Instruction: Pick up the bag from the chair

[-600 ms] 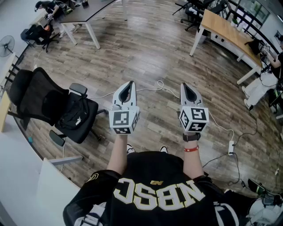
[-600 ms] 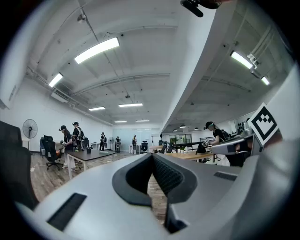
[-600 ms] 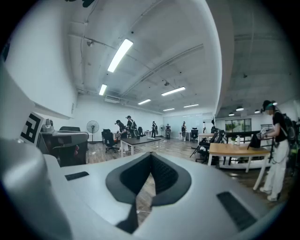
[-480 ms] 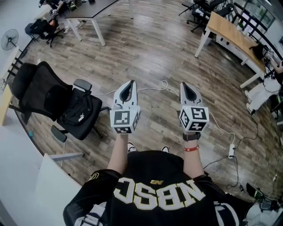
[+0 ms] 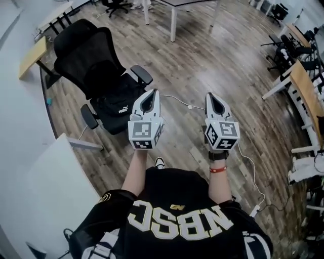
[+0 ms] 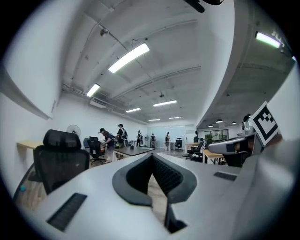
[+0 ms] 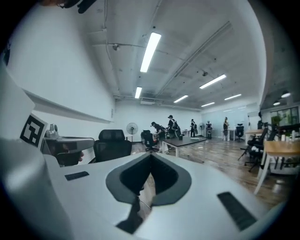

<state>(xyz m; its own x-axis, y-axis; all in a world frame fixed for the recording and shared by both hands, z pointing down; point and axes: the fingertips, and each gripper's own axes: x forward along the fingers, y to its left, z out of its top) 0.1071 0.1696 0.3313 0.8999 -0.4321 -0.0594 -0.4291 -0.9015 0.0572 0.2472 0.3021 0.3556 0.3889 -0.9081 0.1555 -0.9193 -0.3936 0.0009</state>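
Observation:
A black bag (image 5: 118,105) with a small white logo lies on the seat of a black mesh office chair (image 5: 91,48). The chair stands on the wood floor, up and left of my hands in the head view. My left gripper (image 5: 150,92) is shut and holds nothing; its tip hovers just right of the bag, well above it. My right gripper (image 5: 211,96) is also shut and empty, out over bare floor. The chair's back (image 6: 60,159) shows at the left of the left gripper view, beyond the gripper (image 6: 152,157). The right gripper view has the chair (image 7: 112,145) left of that gripper (image 7: 151,157).
A white desk corner (image 5: 55,172) sits close at my lower left. A white cable (image 5: 200,108) runs across the floor between the grippers. A dark table (image 5: 187,4) stands at the top, wooden desks (image 5: 304,86) at the right. Several people (image 7: 171,125) stand far back.
The head view has swung left: the chair and bag now sit higher and nearer, right beside the left gripper's tip. Both grippers stay shut and side by side.

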